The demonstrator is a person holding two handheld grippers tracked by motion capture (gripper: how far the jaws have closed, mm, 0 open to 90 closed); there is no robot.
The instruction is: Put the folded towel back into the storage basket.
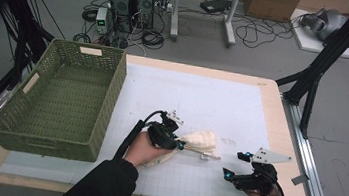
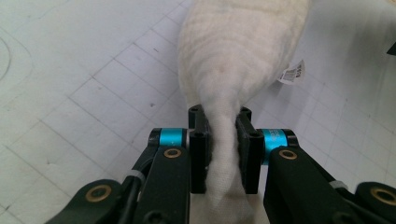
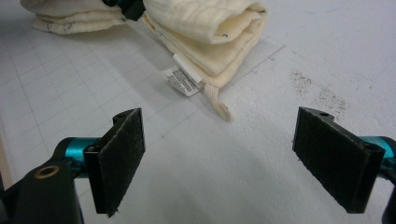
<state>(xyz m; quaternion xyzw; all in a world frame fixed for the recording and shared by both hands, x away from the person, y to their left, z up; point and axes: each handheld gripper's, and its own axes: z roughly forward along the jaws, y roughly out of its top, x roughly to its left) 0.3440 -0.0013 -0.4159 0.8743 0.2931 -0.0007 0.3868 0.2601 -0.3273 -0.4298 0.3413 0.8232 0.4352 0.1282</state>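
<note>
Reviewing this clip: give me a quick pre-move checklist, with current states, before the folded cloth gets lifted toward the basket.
1. Left claw shut on the folded cream muslin cloth: ok.
2. Right claw open, holding nothing: ok.
3. Right claw apart from the cloth: ok.
4. Green woven plastic basket has room inside: ok.
5. Cloth's white care label hangs loose, free of the jaws: ok.
6. Grip catches every cloth layer: cannot tell.

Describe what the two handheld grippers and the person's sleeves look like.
Both the left gripper and the right gripper are black, with teal-blue metal collars and brass-coloured pivot rings. The jaws are flat rectangular blocks faced with dark felt-like pads. A black cable trails from the left one; a grey three-cornered plate tops the right. Both sleeves are black.
</note>
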